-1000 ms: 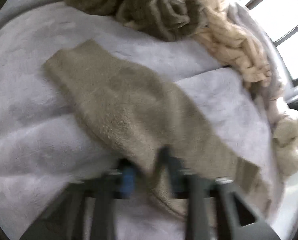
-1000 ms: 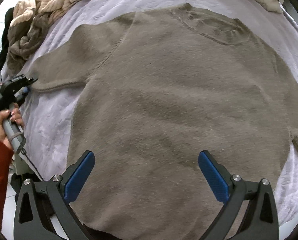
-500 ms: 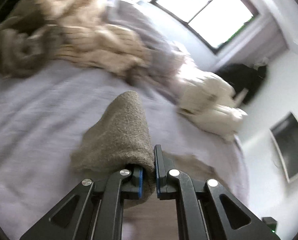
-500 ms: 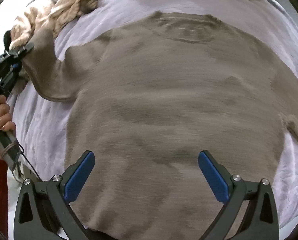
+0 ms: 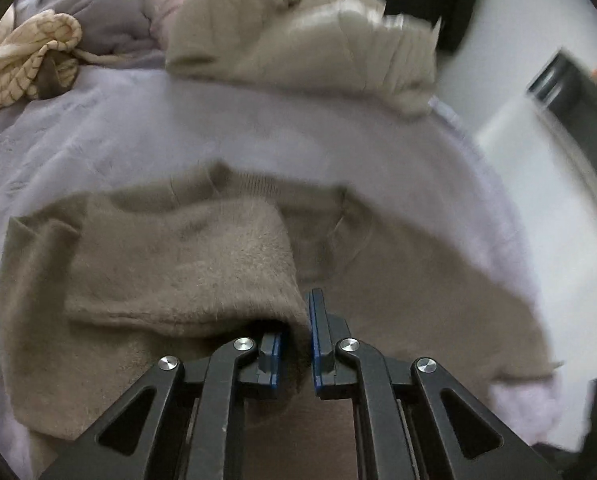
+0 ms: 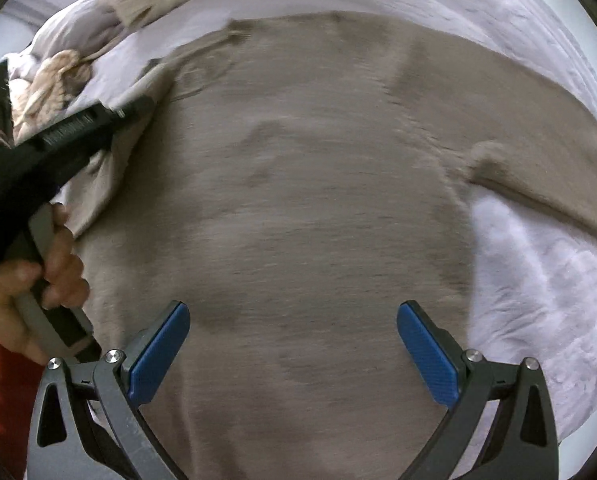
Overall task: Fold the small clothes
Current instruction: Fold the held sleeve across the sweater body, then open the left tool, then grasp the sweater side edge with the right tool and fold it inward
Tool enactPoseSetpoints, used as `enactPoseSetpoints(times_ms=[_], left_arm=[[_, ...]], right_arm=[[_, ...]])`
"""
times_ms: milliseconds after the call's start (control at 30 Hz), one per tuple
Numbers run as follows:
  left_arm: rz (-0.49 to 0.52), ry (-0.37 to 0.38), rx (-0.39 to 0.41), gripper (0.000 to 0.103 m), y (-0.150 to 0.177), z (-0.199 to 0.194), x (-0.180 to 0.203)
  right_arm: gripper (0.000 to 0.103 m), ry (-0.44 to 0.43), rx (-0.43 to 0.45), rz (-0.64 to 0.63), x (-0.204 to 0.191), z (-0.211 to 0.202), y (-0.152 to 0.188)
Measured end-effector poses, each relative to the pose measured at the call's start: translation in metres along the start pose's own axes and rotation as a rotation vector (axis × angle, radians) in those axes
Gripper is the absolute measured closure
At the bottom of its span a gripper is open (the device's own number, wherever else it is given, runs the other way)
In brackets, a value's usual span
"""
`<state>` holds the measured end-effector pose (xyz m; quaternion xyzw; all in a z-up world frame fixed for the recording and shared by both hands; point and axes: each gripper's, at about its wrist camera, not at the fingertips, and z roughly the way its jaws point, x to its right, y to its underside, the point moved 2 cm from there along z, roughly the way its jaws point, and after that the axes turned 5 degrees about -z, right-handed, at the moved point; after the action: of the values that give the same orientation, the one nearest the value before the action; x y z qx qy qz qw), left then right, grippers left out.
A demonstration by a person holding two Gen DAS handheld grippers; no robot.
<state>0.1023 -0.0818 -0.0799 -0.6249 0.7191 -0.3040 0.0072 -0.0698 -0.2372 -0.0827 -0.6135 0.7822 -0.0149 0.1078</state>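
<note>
A taupe knit sweater [image 6: 318, 208] lies flat on a pale lilac bedcover [image 6: 538, 280], neckline away from me. My left gripper [image 5: 296, 336] is shut on the sweater's sleeve [image 5: 186, 272], which is doubled over onto the sweater body [image 5: 410, 312]. In the right wrist view the left gripper [image 6: 136, 108] shows as a black tool held by a hand [image 6: 38, 276] at the sweater's left shoulder. My right gripper [image 6: 292, 340] stands open above the sweater's lower middle, nothing between its blue pads [image 6: 158, 352]. The other sleeve [image 6: 538, 184] stretches out to the right.
A beige folded garment [image 5: 298, 36] and a cream striped knit [image 5: 26, 64] lie at the far side of the bed with a lilac duvet heap [image 5: 110, 8]. The bed's edge drops off at the right [image 5: 510, 208] toward a white wall.
The left gripper has lifted the sleeve off the bedcover and carried it across onto the sweater body. The right gripper has stayed open and drifted slightly over the sweater.
</note>
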Motion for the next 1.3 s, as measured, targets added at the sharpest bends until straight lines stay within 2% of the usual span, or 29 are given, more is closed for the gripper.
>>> enactPoseSetpoints(times_ms=[33, 67, 100, 200, 267, 367, 433, 533, 600, 667, 733, 800, 833, 867, 900, 967, 1033, 1100, 1200, 1233, 1267, 1300], left_arm=[[0.011, -0.03, -0.014, 0.058, 0.003, 0.006, 0.001], [0.016, -0.061, -0.016, 0.034, 0.006, 0.008, 0.001], [0.015, -0.079, 0.005, 0.032, 0.009, 0.003, 0.0], [0.015, -0.058, 0.003, 0.032, 0.008, -0.02, -0.008], [0.016, -0.046, 0.029, 0.032, 0.011, -0.048, -0.025], [0.008, -0.083, 0.087, 0.032, 0.008, -0.089, -0.058], [-0.047, -0.115, 0.099, 0.032, -0.002, -0.104, -0.096], [-0.159, -0.16, 0.049, 0.032, -0.016, -0.097, -0.156], [-0.237, -0.165, -0.007, 0.032, -0.024, -0.077, -0.19], [-0.31, -0.142, -0.069, 0.032, -0.026, -0.053, -0.218], [-0.361, -0.109, -0.117, 0.032, -0.026, -0.034, -0.23], [-0.371, -0.085, -0.112, 0.032, -0.029, -0.027, -0.232], [-0.371, -0.081, -0.108, 0.032, -0.031, -0.025, -0.231], [-0.372, -0.081, -0.101, 0.032, -0.033, -0.024, -0.23], [-0.37, -0.08, -0.096, 0.032, -0.034, -0.025, -0.228], [-0.35, -0.083, -0.083, 0.032, -0.038, -0.027, -0.224], [-0.323, -0.091, -0.082, 0.032, -0.039, -0.027, -0.218], [-0.308, -0.087, -0.088, 0.032, -0.039, -0.025, -0.211], [-0.304, -0.087, -0.098, 0.032, -0.042, -0.017, -0.207], [-0.308, -0.086, -0.101, 0.032, -0.042, -0.015, -0.206], [-0.313, -0.086, -0.101, 0.032, -0.046, -0.014, -0.206], [-0.317, -0.084, -0.097, 0.037, -0.047, -0.013, -0.206]], right_arm=[[0.0, 0.003, 0.0, 0.001, 0.003, 0.001, -0.001], [0.0, 0.006, 0.002, -0.002, 0.004, 0.0, -0.003], [0.0, 0.012, 0.007, -0.01, 0.004, -0.001, -0.006], [0.0, 0.045, 0.063, -0.083, -0.009, -0.01, -0.024], [0.0, 0.067, 0.111, -0.15, -0.027, -0.019, -0.037], [0.0, 0.1, 0.202, -0.33, -0.078, -0.028, -0.066], [0.0, 0.14, 0.253, -0.512, -0.127, -0.023, -0.084], [0.0, 0.231, 0.291, -0.763, -0.187, 0.003, -0.099], [0.0, 0.319, 0.286, -0.911, -0.221, 0.036, -0.103], [0.0, 0.4, 0.285, -1.008, -0.234, 0.061, -0.1], [0.002, 0.522, 0.264, -1.093, -0.243, 0.09, -0.102], [0.012, 0.589, 0.269, -1.129, -0.243, 0.102, -0.105], [0.039, 0.573, 0.286, -1.114, -0.24, 0.098, -0.109], [0.088, 0.553, 0.301, -1.067, -0.235, 0.089, -0.116], [0.094, 0.524, 0.314, -0.998, -0.233, 0.082, -0.126], [0.092, 0.402, 0.336, -0.795, -0.206, 0.055, -0.142], [0.092, 0.205, 0.345, -0.477, -0.15, 0.027, -0.156], [0.091, 0.053, 0.334, -0.179, -0.084, 0.017, -0.158], [0.075, -0.141, 0.256, 0.118, -0.01, 0.031, -0.146], [0.06, -0.158, 0.215, 0.187, 0.008, 0.038, -0.14], [0.054, -0.19, 0.206, 0.228, 0.022, 0.041, -0.136], [0.052, -0.232, 0.223, 0.244, 0.028, 0.04, -0.133]])
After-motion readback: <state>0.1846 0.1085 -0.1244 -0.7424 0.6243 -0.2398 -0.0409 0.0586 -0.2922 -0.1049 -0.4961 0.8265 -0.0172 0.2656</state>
